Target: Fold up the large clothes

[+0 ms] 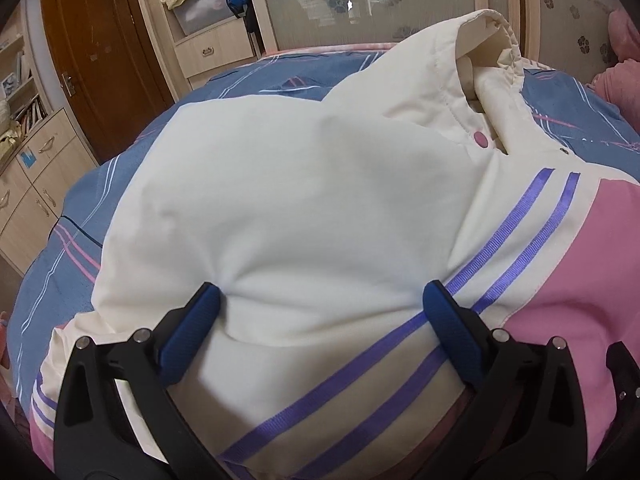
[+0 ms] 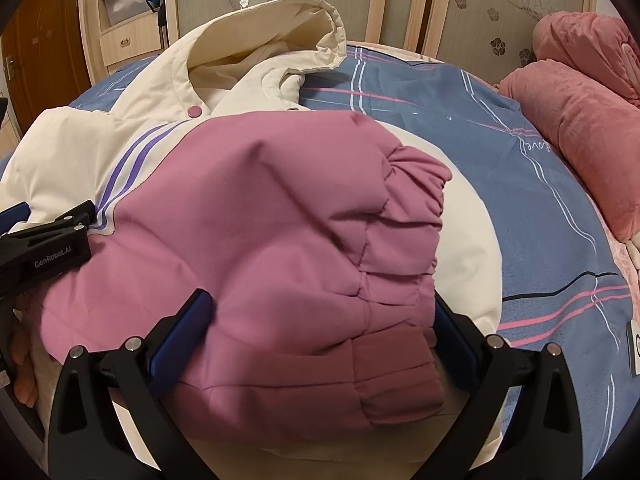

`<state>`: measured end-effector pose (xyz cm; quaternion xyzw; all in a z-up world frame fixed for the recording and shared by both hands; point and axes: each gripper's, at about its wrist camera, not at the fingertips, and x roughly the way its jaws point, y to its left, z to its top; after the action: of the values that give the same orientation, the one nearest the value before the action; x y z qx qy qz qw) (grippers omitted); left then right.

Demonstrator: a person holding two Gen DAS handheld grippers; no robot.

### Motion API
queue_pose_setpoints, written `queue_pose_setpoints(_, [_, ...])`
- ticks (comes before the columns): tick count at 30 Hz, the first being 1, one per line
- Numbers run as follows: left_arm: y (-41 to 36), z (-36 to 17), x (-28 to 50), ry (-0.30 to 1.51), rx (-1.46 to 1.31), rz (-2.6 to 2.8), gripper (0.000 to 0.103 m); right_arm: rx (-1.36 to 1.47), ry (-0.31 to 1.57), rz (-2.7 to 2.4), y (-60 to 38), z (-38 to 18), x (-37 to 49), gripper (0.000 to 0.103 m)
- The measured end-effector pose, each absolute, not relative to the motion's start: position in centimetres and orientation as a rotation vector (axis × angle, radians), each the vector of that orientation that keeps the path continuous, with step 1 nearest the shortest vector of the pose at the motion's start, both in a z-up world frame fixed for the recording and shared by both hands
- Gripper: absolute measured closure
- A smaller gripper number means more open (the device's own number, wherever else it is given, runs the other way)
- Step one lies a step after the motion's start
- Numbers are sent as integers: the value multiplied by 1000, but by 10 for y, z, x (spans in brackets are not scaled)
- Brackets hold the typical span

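I'm looking along my left gripper (image 1: 320, 300), its blue fingers (image 1: 192, 336) standing wide apart over a cream sleeve (image 1: 280, 184) lying folded across the jacket (image 1: 560, 280). The hood (image 1: 460, 60) is resting on the blue bedspread (image 1: 248, 76) beyond.

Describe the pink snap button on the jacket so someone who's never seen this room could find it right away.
Start at the bed with the blue striped cover, where a cream and pink puffer jacket lies spread out. Follow the jacket up to its cream hood; the snap button sits just below the hood opening, at the neckline. It is a small round pink disc on cream fabric, above the two purple stripes.
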<state>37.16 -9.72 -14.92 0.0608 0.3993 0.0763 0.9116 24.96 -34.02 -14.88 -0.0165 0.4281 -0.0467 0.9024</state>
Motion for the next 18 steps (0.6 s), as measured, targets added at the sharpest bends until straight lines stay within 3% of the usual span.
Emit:
queue_pose_setpoints(6, [-100, -150, 357, 807, 116, 151, 2, 87, 867, -128, -337, -124, 213, 1])
queue_pose_setpoints(11, [-101, -151, 353, 800, 124, 156, 2, -69, 927, -138, -318, -150, 225, 1])
queue_pose_setpoints(18, [-100, -150, 352, 795, 122, 156, 2, -11, 855, -155, -325, -135, 218, 1])
